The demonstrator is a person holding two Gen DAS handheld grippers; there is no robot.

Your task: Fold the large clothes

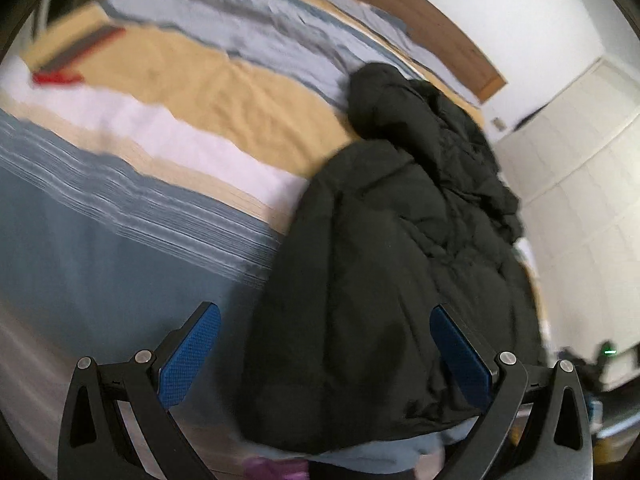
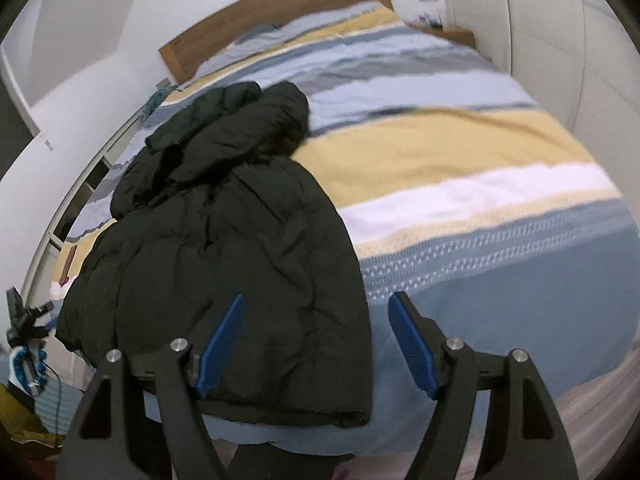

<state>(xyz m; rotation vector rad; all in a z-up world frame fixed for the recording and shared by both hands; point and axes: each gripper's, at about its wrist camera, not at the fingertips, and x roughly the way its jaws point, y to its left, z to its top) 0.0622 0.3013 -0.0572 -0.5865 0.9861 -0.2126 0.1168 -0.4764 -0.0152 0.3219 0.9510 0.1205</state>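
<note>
Bed (image 2: 480, 208), striped cover, fills frame. Black padded jacket (image 2: 224, 248) lies flat at left-centre, hem at near bed edge. Right gripper (image 2: 316, 344) released, straddling hem corner above it. Left gripper (image 1: 326, 356) released, jacket (image 1: 400, 260) lower right between fingers, no grasp.

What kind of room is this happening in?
Most likely a bedroom: a wide bed with a striped cover, a wooden headboard against the wall, and white wardrobe doors beside it. A black padded coat lies on the bed.
</note>
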